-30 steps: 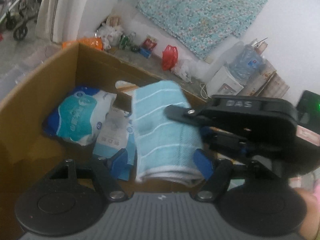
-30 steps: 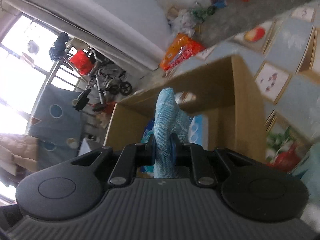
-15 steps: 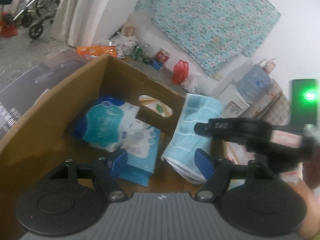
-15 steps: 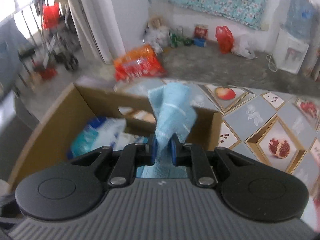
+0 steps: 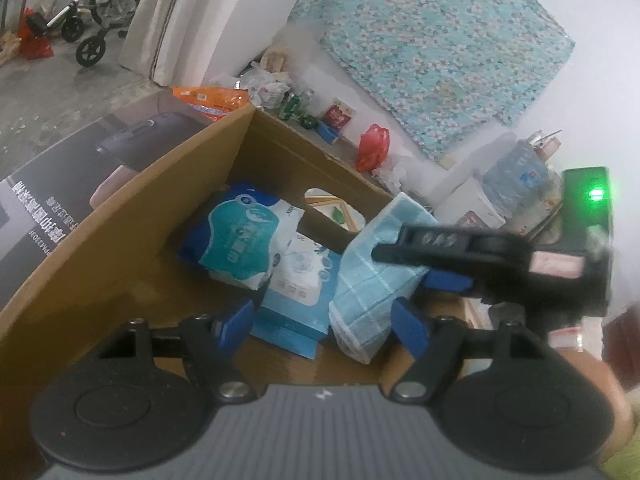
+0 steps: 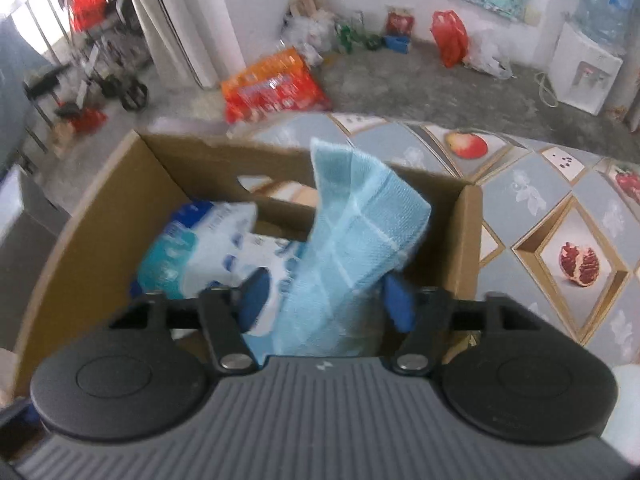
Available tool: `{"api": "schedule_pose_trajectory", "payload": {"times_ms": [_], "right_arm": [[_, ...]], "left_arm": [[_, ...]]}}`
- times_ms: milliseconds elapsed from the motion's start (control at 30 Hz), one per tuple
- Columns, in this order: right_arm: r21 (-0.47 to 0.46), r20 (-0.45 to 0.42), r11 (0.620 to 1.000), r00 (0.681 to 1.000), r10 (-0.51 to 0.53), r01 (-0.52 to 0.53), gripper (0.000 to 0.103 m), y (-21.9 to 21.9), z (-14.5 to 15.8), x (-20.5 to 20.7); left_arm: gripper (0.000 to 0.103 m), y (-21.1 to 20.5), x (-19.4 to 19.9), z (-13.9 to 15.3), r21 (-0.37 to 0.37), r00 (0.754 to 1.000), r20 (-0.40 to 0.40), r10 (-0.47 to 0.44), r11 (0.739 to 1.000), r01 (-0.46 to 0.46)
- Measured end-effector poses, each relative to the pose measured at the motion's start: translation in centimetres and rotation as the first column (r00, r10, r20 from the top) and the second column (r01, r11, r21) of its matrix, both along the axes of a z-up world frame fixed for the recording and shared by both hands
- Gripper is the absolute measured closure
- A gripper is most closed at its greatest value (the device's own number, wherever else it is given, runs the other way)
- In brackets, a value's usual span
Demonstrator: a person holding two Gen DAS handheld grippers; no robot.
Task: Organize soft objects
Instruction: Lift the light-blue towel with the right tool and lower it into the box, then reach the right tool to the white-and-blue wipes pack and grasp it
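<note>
A folded light-blue towel [image 6: 356, 236] with white stripes stands tilted in the right end of the cardboard box [image 6: 100, 208]. It also shows in the left wrist view [image 5: 372, 280]. My right gripper [image 6: 326, 300] is open, its blue pads apart on either side of the towel's lower part. My left gripper [image 5: 326, 320] is open and empty just above the box, near the towel. Two soft tissue packs [image 5: 236, 240] lie in the box left of the towel; the flat one [image 5: 296, 292] lies nearest my left gripper.
The box [image 5: 132, 216] stands on a table with a fruit-patterned cloth [image 6: 560, 248]. An orange package [image 6: 276, 88], a red bag [image 6: 450, 36] and clutter lie on the floor along the far wall. A wheelchair [image 5: 80, 16] stands at far left.
My right gripper has opened and let go of the towel, which now rests in the box. It first swung the towel over the box. My left gripper drew back a little.
</note>
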State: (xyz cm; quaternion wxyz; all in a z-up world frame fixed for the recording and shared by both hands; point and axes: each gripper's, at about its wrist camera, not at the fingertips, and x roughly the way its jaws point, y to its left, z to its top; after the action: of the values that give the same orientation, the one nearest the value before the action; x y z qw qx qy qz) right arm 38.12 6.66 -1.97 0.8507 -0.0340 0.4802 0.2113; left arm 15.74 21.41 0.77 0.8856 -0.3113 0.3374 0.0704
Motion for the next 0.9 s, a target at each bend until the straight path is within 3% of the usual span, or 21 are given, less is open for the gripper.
{"api": "schedule_pose_trajectory", "payload": {"times_ms": [133, 300, 600, 700, 733, 900], "right_arm": [[0.176, 0.008, 0.984, 1.000, 0.001, -0.003, 0.035, -2.9, 2.8, -1.1], [0.376, 0.018, 0.926, 1.000, -0.012, 0.004, 0.035, -8.4, 5.8, -3.0], [0.573, 0.022, 0.819, 1.000, -0.018, 0.002, 0.035, -21.4, 7.8, -9.7], [0.589, 0.043, 0.808, 0.998, -0.035, 0.003, 0.030, -26.4, 8.4, -12.7], [0.590, 0.051, 0.807, 0.997, -0.051, 0.011, 0.024, -28.4, 8.7, -13.8], [0.585, 0.113, 0.806, 0.976, -0.185, 0.085, 0.012, -37.9, 9.8, -19.0]], "left_arm": [[0.026, -0.9, -0.6, 0.6, 0.013, 1.000, 0.015, -0.013, 1.000, 0.013], [0.025, -2.3, -1.4, 1.5, 0.031, 0.999, 0.036, -0.033, 0.999, 0.032], [0.018, -6.6, -4.5, 3.8, 0.111, 0.985, 0.116, -0.131, 0.987, 0.118], [0.012, -9.4, -5.7, 4.7, 0.150, 0.964, 0.154, -0.219, 0.969, 0.196], [0.011, -10.4, -6.1, 4.9, 0.161, 0.953, 0.168, -0.252, 0.961, 0.226], [0.006, -15.9, -7.4, 6.0, 0.217, 0.884, 0.227, -0.410, 0.906, 0.364]]}}
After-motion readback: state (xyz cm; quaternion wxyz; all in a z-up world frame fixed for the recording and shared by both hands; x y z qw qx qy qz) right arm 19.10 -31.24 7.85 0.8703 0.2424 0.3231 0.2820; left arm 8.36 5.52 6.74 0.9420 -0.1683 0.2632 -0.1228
